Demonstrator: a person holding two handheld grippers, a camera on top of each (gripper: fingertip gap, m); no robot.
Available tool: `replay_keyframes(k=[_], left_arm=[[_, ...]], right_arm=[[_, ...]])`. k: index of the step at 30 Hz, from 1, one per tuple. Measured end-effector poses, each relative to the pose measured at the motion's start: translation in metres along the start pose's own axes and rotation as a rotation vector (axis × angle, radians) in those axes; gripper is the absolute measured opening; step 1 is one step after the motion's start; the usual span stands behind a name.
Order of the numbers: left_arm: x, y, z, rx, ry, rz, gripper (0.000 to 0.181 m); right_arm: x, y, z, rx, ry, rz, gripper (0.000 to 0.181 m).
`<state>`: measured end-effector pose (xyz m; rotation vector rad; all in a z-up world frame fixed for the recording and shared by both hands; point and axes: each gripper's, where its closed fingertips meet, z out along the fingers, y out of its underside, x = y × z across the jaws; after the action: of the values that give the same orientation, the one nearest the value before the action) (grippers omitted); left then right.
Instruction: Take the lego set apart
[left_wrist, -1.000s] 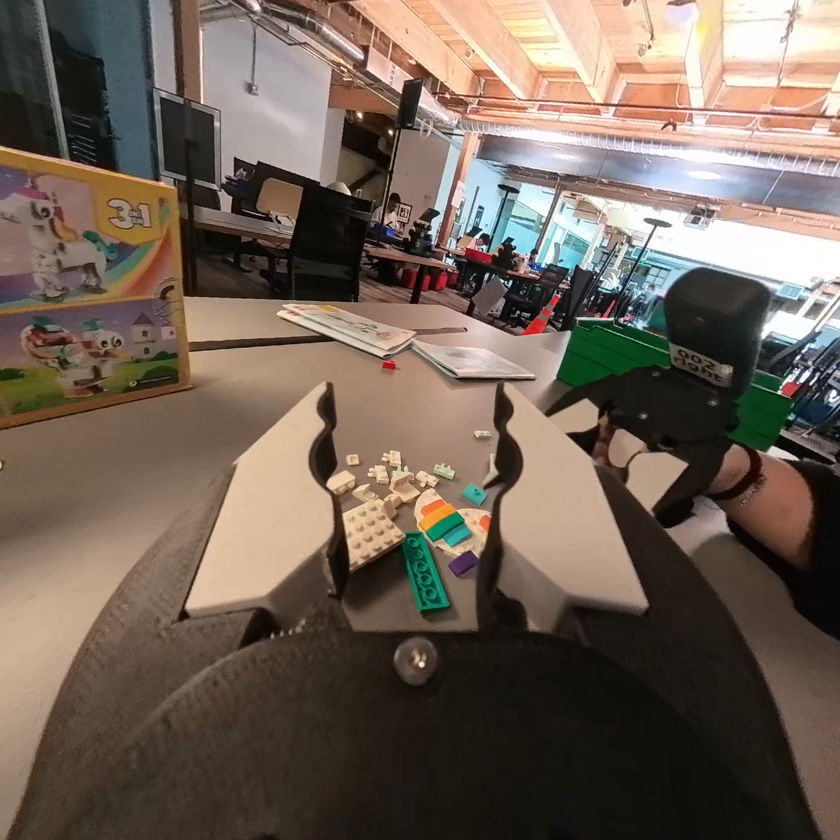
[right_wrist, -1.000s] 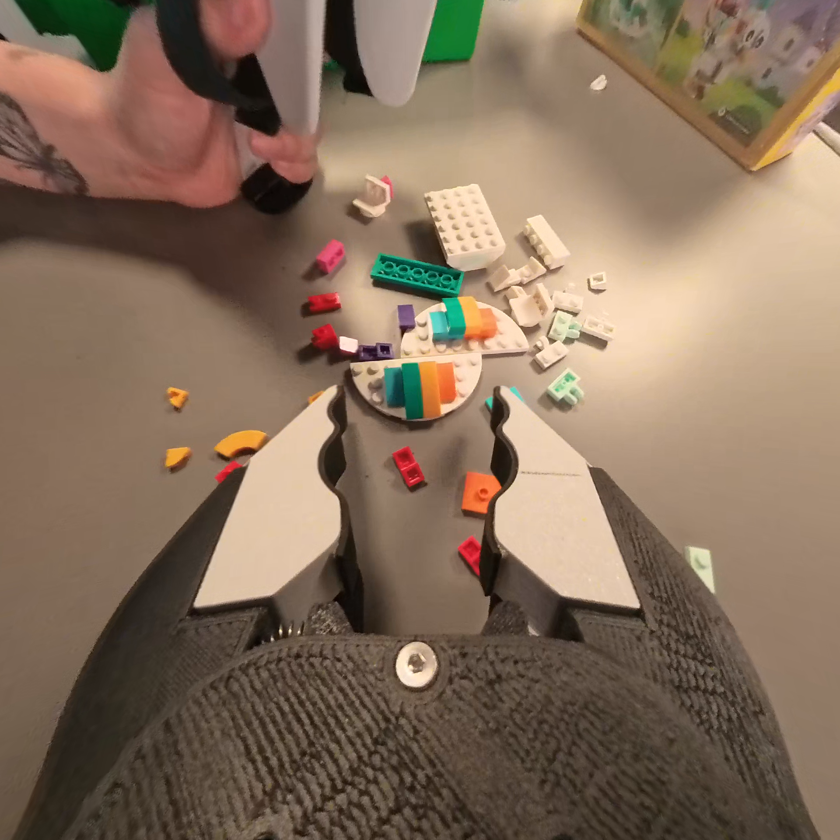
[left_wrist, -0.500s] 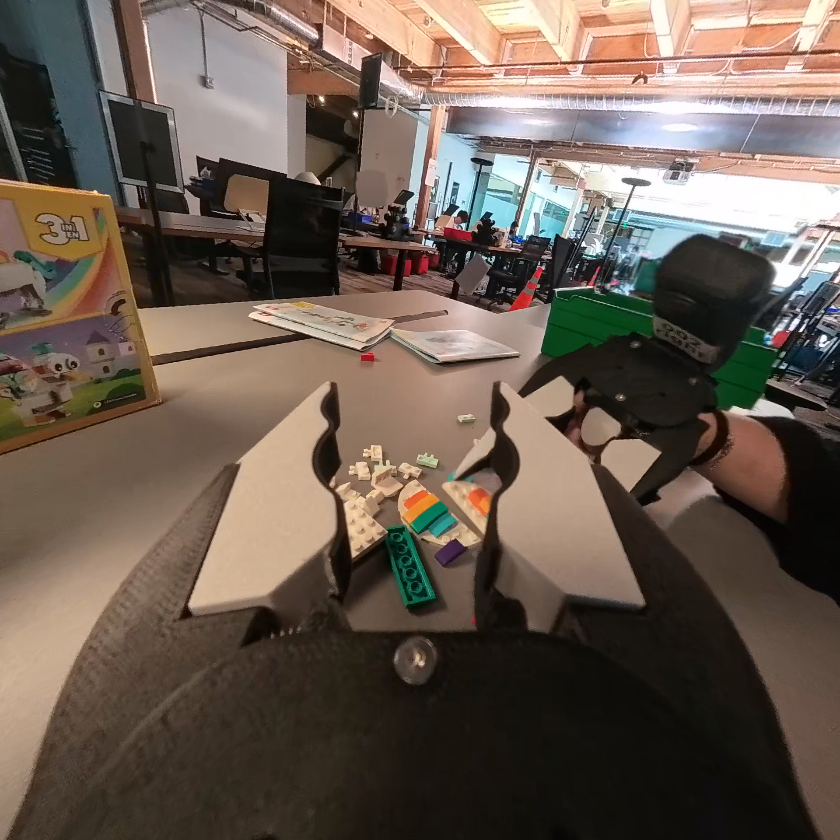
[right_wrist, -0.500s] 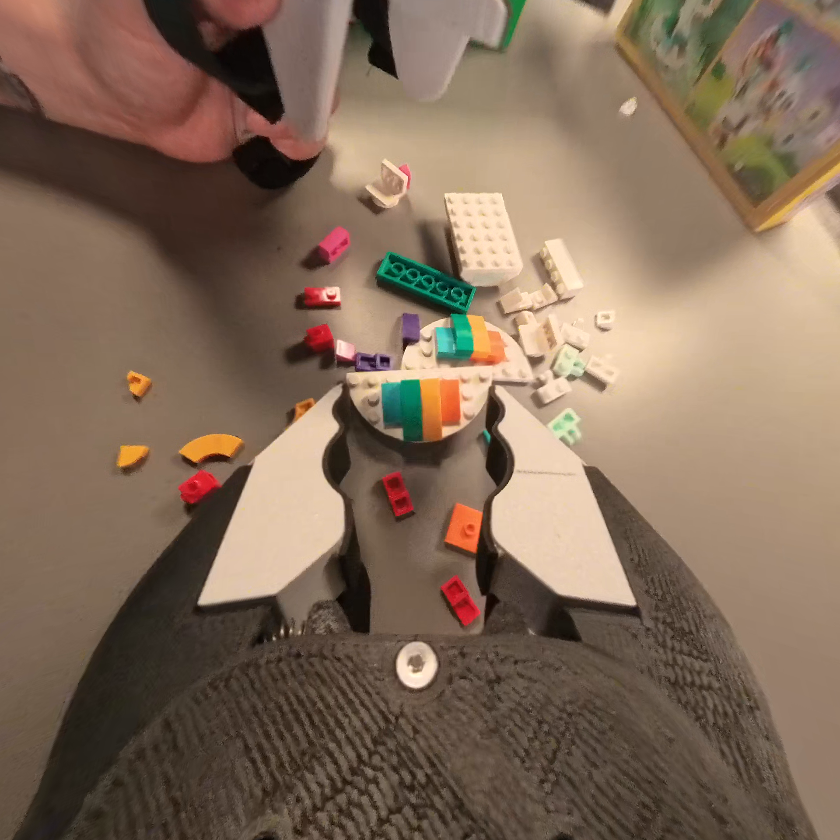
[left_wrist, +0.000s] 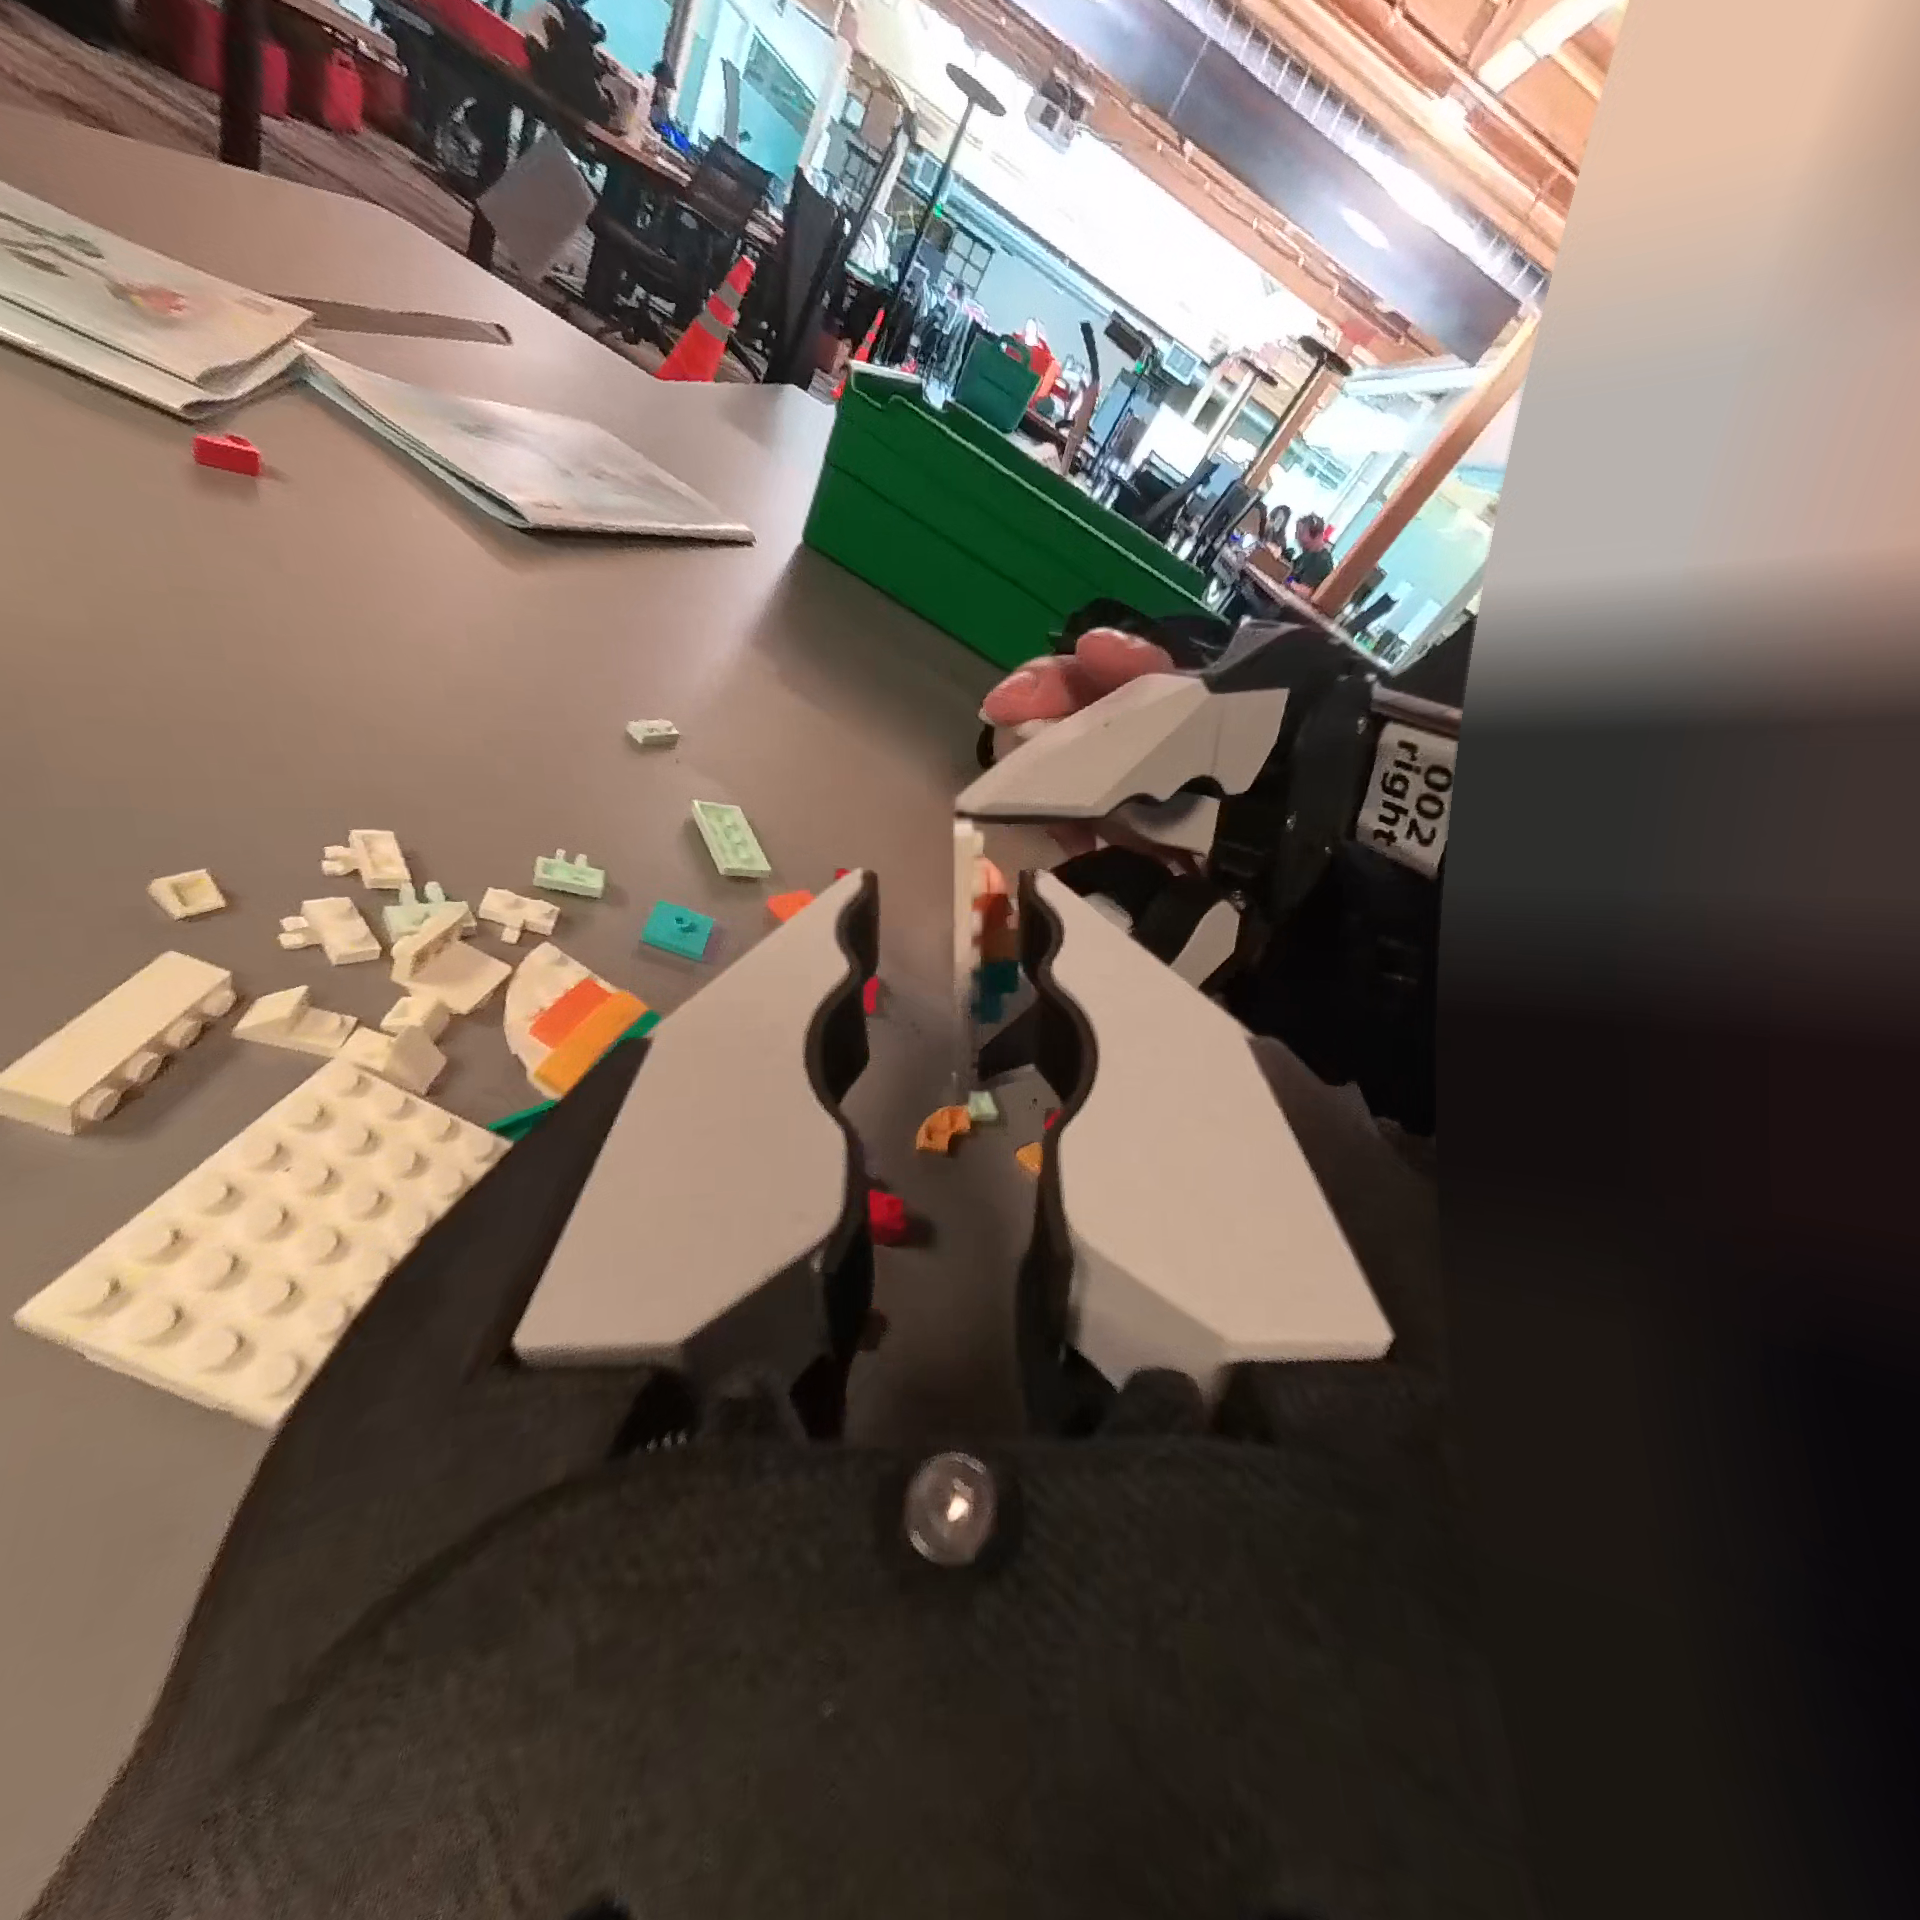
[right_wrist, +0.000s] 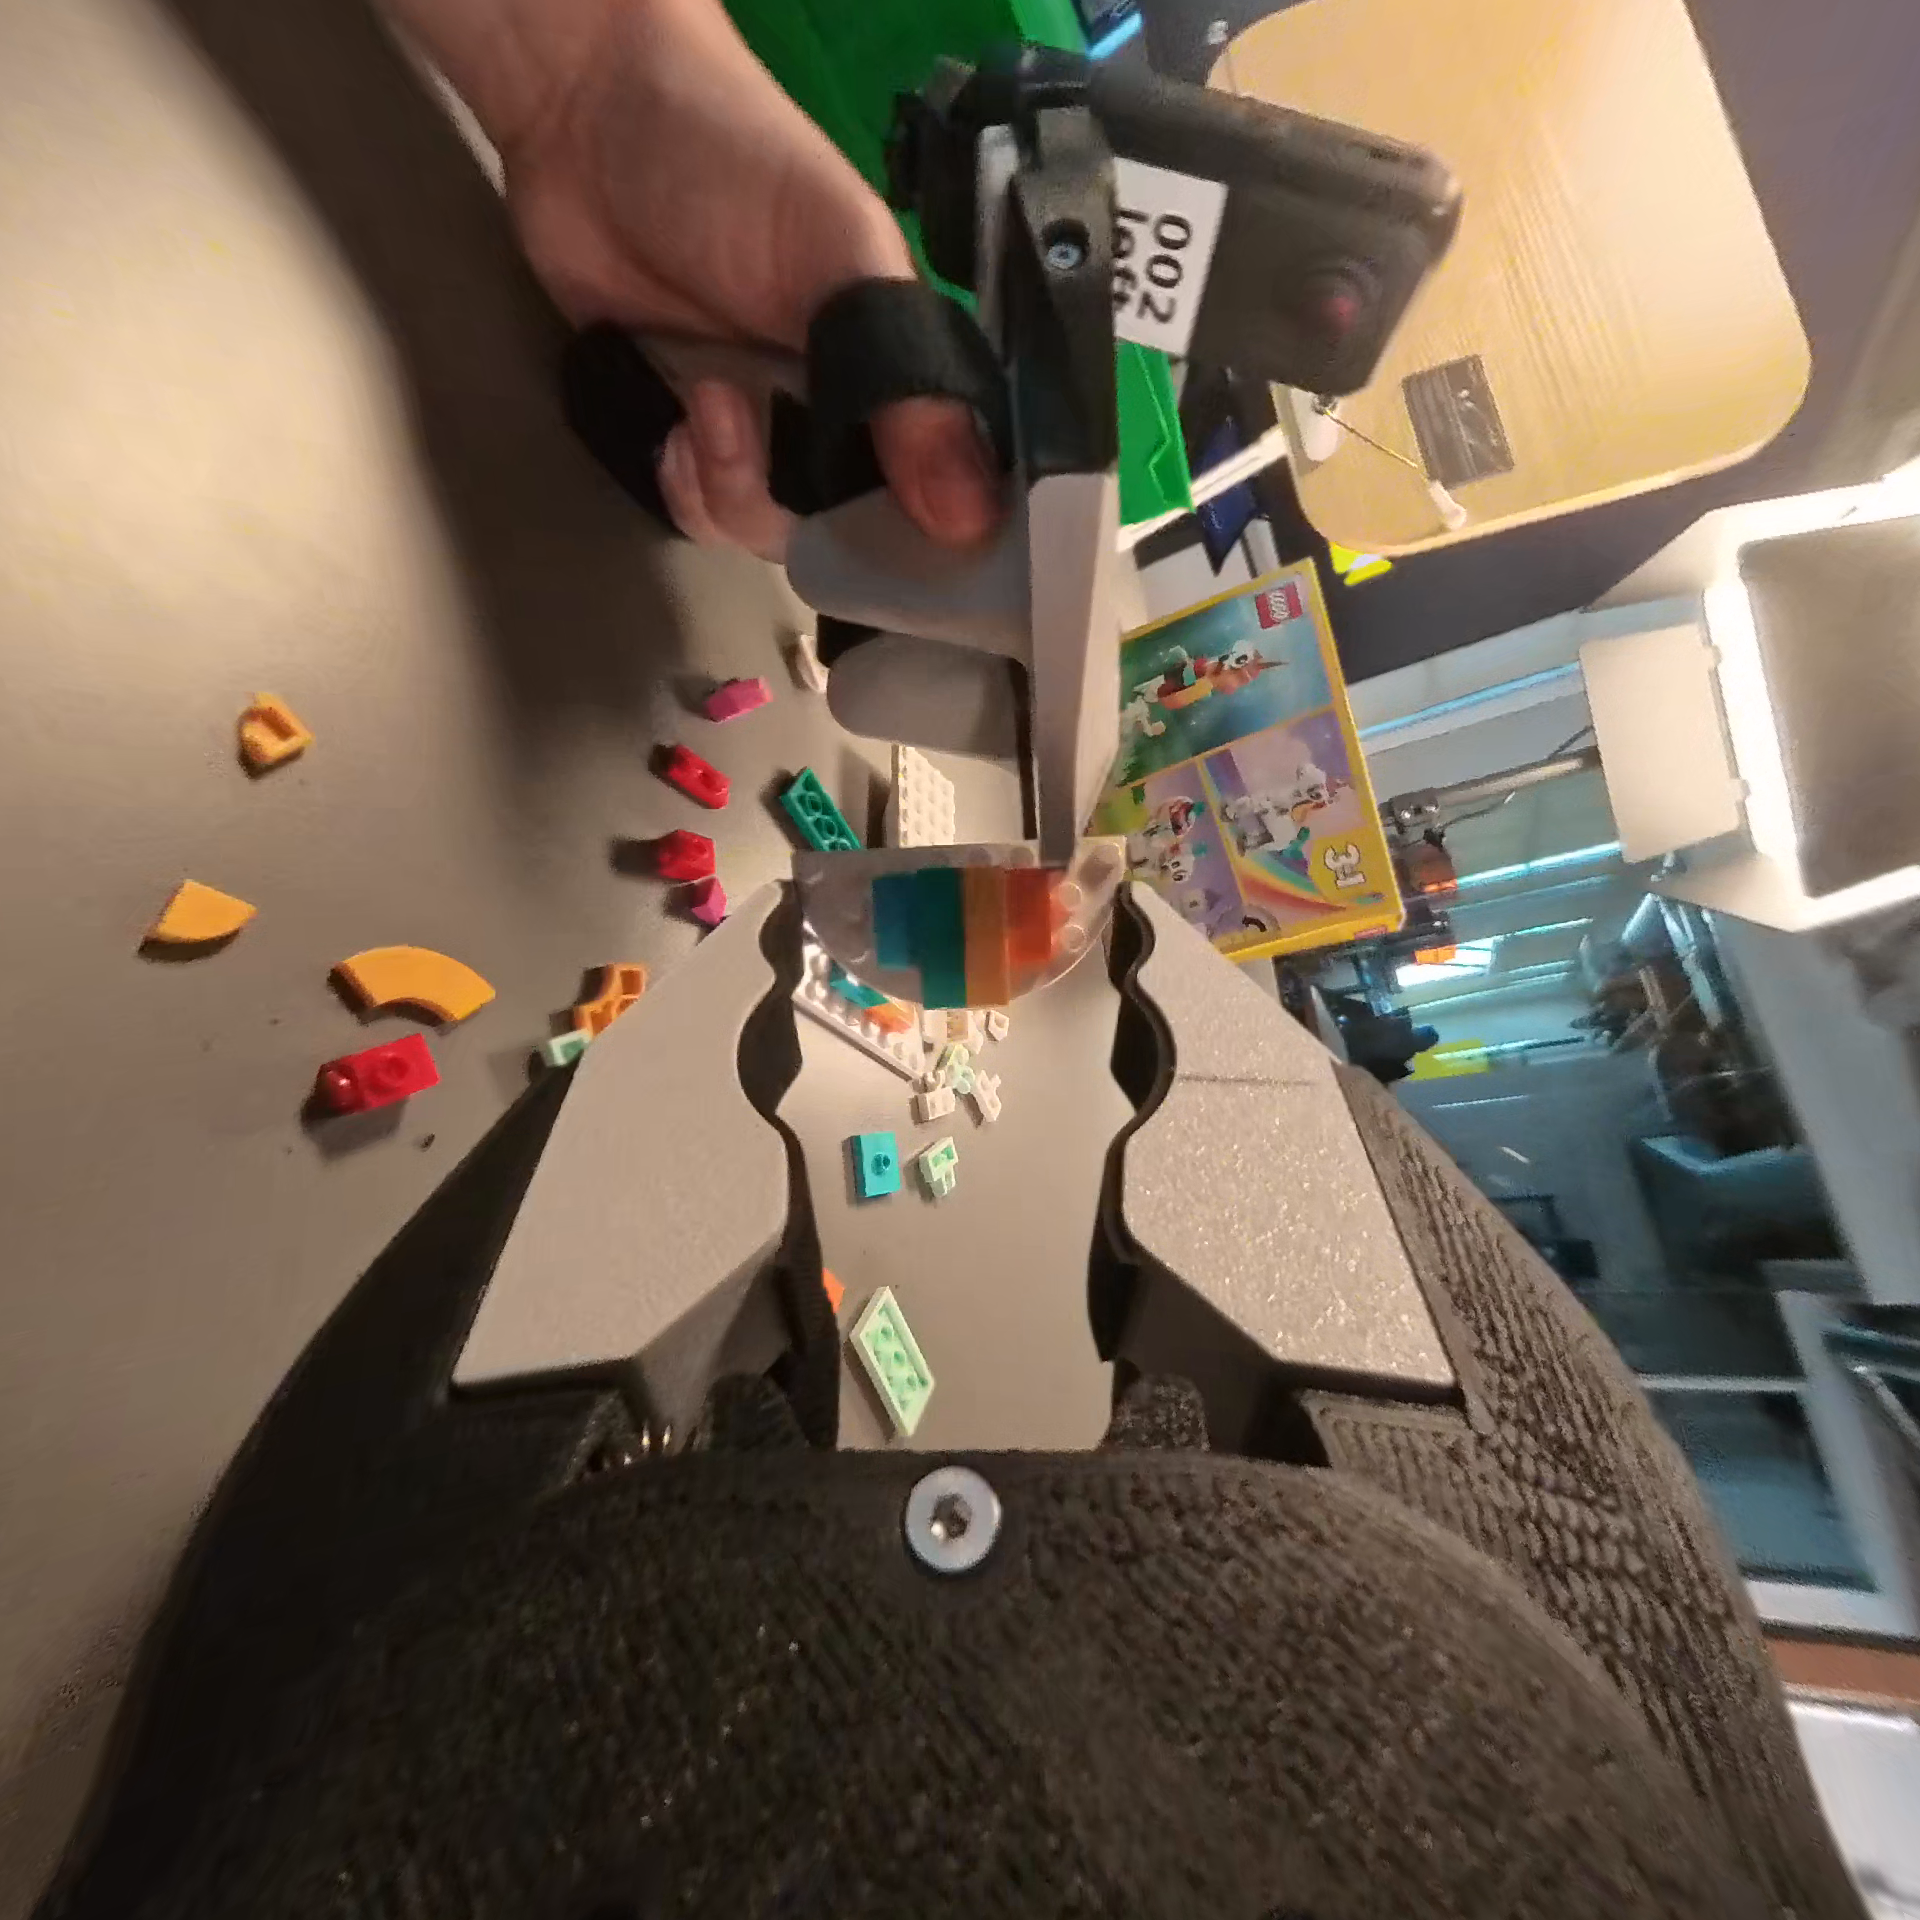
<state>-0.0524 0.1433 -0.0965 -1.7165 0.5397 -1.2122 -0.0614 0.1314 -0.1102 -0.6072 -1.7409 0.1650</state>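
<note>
Currently your right gripper (right_wrist: 951, 914) is clamped across the white half-round plate carrying teal, green, yellow and orange stripe tiles (right_wrist: 961, 920), holding it lifted off the grey tabletop (left_wrist: 416, 644) with the striped face toward the right wrist camera. In the left wrist view the same plate stands edge-on between the tips of your left gripper (left_wrist: 948, 904). The left jaws are only narrowly apart and look to be straddling the plate; whether they actually pinch it I cannot tell.

Step in hand, as I judge it: stripping the stripe tiles from this sub-assembly, one tool bracing, the other prying.

Loose parts already lie on the table: a large white studded plate (left_wrist: 260, 1226), a second half-round plate with orange and yellow tiles (left_wrist: 571, 1013), a teal square tile (left_wrist: 677, 928), and small red and orange pieces (right_wrist: 379, 1070). The yellow-edged set box (right_wrist: 1242, 769) stands beyond.

Next move calls for seating one left fingertip on the edge of a single tile, then closing and levering away while your right grip holds firm. Slippage could send the plate flying.
</note>
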Motion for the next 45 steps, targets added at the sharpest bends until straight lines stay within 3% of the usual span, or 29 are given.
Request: replay_keyframes(k=[3,5,8,12,19,29,45], left_arm=[[0.004,0.003,0.002,-0.023,0.006,0.032,0.009],[0.001,0.003,0.002,-0.022,-0.024,0.045,0.008],[-0.007,-0.006,-0.002,0.043,-0.099,0.062,0.004],[-0.013,-0.014,-0.006,0.108,-0.151,0.068,0.004],[-0.011,-0.020,-0.009,0.156,-0.161,0.111,0.004],[-0.009,-0.017,-0.004,0.126,-0.220,0.200,0.004],[0.011,0.007,0.010,-0.052,-0.051,0.208,0.005]], right_arm=[[-0.004,0.002,0.001,-0.022,-0.013,-0.041,0.058],[-0.004,0.004,0.002,-0.032,-0.013,-0.031,0.059],[0.010,0.003,0.003,-0.026,0.023,0.219,0.050],[0.024,0.011,0.011,-0.057,0.035,0.640,0.052],[0.016,0.015,0.017,-0.058,-0.006,0.880,0.031],[0.023,0.015,0.016,-0.017,0.013,1.020,0.027],[0.002,0.008,-0.012,0.247,-0.386,0.973,0.025]])
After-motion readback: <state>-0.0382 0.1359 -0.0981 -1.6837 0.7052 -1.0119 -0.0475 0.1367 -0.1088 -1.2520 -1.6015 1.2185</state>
